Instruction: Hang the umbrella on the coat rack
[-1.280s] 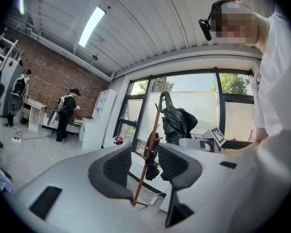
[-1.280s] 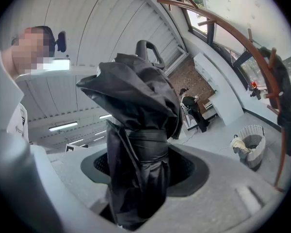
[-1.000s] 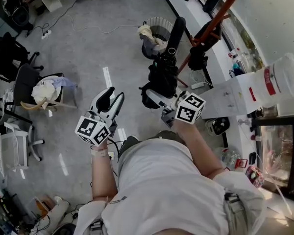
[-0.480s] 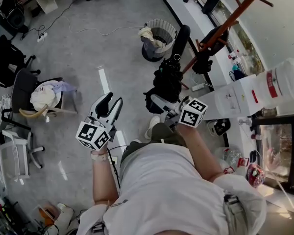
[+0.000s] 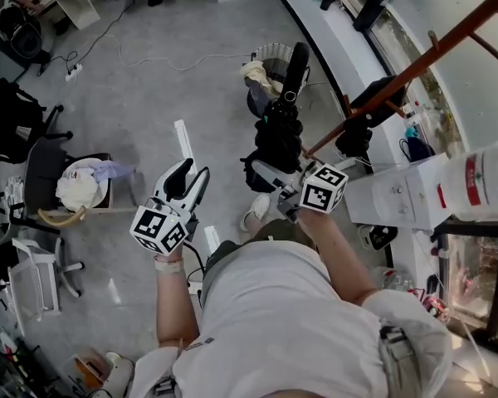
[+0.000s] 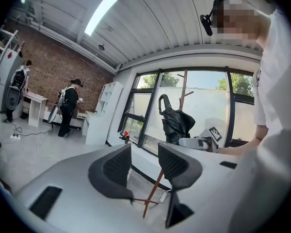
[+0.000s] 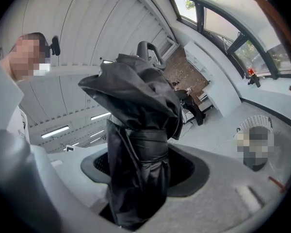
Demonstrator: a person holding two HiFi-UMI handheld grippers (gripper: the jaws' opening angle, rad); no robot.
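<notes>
Person's white shirt [image 5: 274,322] fills the near foreground. Left claw [image 5: 193,171] is held out just ahead of it, jaws apart, nothing between them.

Right claw [image 5: 270,175] is level with it and clamped on the black folded umbrella [image 5: 278,135]. The bundled canopy fills the gap between both pads. The umbrella is clear of the floor [image 5: 149,81] and carried upright, curved handle [image 5: 296,60] uppermost, on no peg.

Beyond, to the right, the red-brown coat rack [image 5: 415,65] stands by the window wall with dark items [image 5: 354,135] hanging on it. Further off, a waste bin [image 5: 266,52] stands on the floor.
</notes>
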